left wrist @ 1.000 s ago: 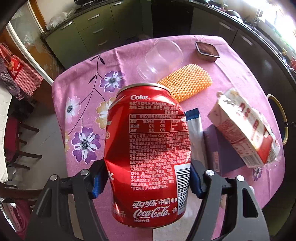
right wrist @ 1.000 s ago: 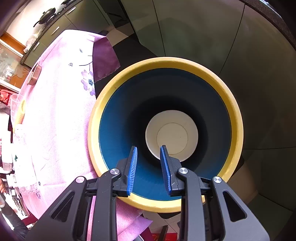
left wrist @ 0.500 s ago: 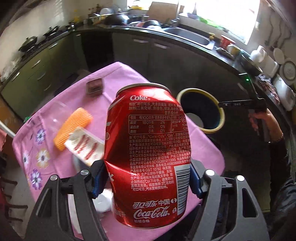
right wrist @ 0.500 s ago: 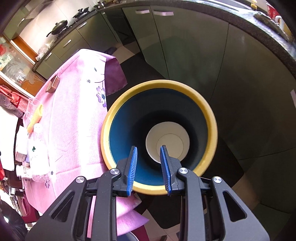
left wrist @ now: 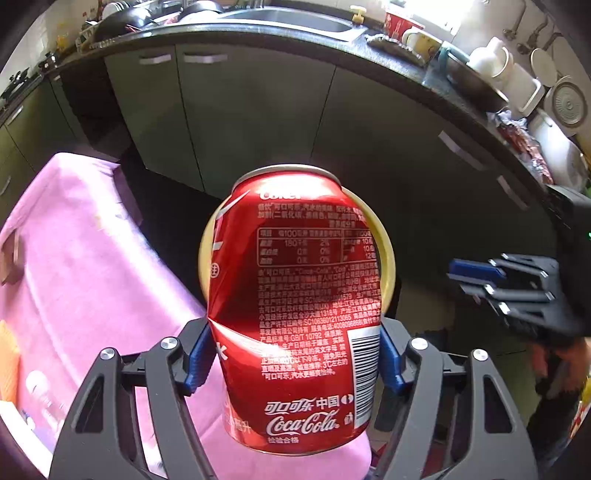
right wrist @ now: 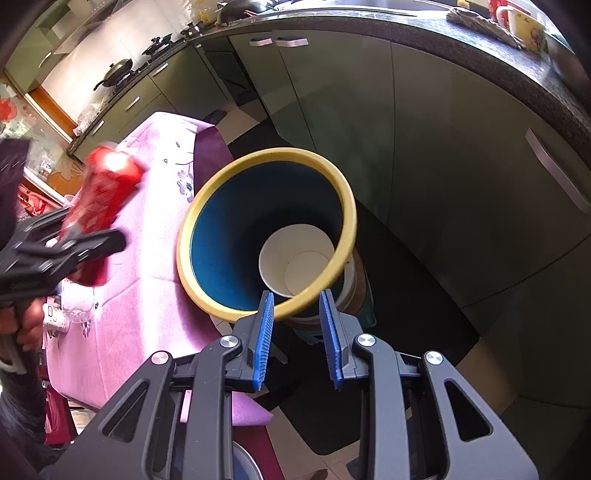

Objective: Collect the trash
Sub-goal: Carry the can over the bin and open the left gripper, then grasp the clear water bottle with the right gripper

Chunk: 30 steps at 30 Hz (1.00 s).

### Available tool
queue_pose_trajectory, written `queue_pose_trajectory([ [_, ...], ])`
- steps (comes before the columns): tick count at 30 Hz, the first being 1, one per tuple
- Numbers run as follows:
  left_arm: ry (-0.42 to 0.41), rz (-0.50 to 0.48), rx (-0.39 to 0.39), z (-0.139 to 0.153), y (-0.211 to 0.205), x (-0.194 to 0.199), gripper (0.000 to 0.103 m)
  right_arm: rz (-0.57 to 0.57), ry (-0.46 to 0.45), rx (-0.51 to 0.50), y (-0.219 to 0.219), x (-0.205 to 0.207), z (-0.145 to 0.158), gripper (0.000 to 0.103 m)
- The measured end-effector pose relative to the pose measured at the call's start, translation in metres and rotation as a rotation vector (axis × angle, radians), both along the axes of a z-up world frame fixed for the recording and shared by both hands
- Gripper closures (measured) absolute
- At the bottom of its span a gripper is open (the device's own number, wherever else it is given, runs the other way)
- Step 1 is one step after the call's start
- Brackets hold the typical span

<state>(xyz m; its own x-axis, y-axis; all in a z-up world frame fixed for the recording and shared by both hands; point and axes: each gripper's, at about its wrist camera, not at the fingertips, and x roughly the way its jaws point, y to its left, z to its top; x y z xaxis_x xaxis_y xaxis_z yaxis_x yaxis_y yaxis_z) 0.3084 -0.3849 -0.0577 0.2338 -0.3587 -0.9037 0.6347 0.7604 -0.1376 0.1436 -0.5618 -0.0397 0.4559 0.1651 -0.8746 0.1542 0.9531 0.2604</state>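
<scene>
Red, dented cola can [left wrist: 299, 306] sits clenched in my left claw [left wrist: 295, 354], the yellow-rimmed bin [right wrist: 266, 232] just beyond it holding one white cup [right wrist: 295, 258], my right claw [right wrist: 297, 339] empty and parted, tabletop [left wrist: 81, 266] litter left.

One red Coca-Cola can [left wrist: 295, 314] is in view, dented on one side. One trash bin [right wrist: 341, 206] with a yellow rim and blue inside stands just beside the table, and one white paper cup [right wrist: 280, 254] lies at the bottom of the bin. One table carries one pink flowered tablecloth [right wrist: 147, 229]. Two grippers appear: the left gripper [left wrist: 295, 354] and the right gripper [right wrist: 297, 339], each with two blue-padded fingers. Beyond the bin, one dark countertop [right wrist: 480, 55] runs above the green cabinets, with one white mug [right wrist: 521, 22] and one black wok [right wrist: 118, 70] on it.
</scene>
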Motion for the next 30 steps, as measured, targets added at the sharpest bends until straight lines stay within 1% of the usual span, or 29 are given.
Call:
queue_pose_trajectory([
  [3,0.004,0.012,0.016,-0.018,-0.021,0.011,0.035,-0.009,0.010,0.001,-0.002,-0.004,-0.006,0.077],
  [4,0.002,0.016,0.023,-0.024,-0.028,0.017,0.033,-0.013,0.014,0.002,-0.002,-0.002,-0.007,0.077],
  [5,-0.004,0.020,0.026,-0.026,-0.032,0.019,0.028,-0.015,0.017,0.004,-0.003,-0.003,-0.008,0.077],
  [6,-0.015,0.026,0.025,-0.027,-0.033,0.019,0.026,-0.017,0.021,0.004,-0.003,-0.004,-0.009,0.077],
  [8,-0.032,0.035,0.007,-0.020,-0.031,0.017,0.016,-0.017,0.028,0.004,-0.002,-0.002,-0.010,0.075],
  [9,-0.041,0.035,-0.006,-0.015,-0.033,0.015,0.015,-0.017,0.028,0.002,-0.001,-0.002,-0.010,0.071],
  [10,-0.053,0.034,-0.014,-0.011,-0.027,0.013,0.015,-0.017,0.027,-0.001,0.001,-0.001,-0.010,0.071],
  [13,-0.099,0.029,-0.041,0.014,-0.007,-0.003,0.015,-0.005,0.023,-0.001,0.007,0.001,-0.009,0.070],
  [16,-0.139,0.042,-0.096,0.043,0.025,-0.022,0.015,0.024,0.020,0.001,0.017,0.002,-0.008,0.068],
  [18,-0.171,0.065,-0.126,0.061,0.054,-0.038,0.014,0.046,0.018,-0.004,0.026,0.005,-0.007,0.063],
  [20,-0.200,0.101,-0.153,0.076,0.086,-0.056,0.011,0.072,0.020,-0.002,0.034,0.008,-0.007,0.059],
  [23,-0.227,0.159,-0.189,0.094,0.137,-0.082,0.010,0.128,0.018,-0.005,0.057,0.017,-0.004,0.054],
  [27,-0.277,0.293,-0.216,0.107,0.215,-0.113,0.009,0.245,0.014,0.004,0.104,0.034,0.004,0.050],
  [30,-0.327,0.409,-0.197,0.110,0.263,-0.131,0.008,0.360,0.009,0.009,0.154,0.050,0.015,0.046],
])
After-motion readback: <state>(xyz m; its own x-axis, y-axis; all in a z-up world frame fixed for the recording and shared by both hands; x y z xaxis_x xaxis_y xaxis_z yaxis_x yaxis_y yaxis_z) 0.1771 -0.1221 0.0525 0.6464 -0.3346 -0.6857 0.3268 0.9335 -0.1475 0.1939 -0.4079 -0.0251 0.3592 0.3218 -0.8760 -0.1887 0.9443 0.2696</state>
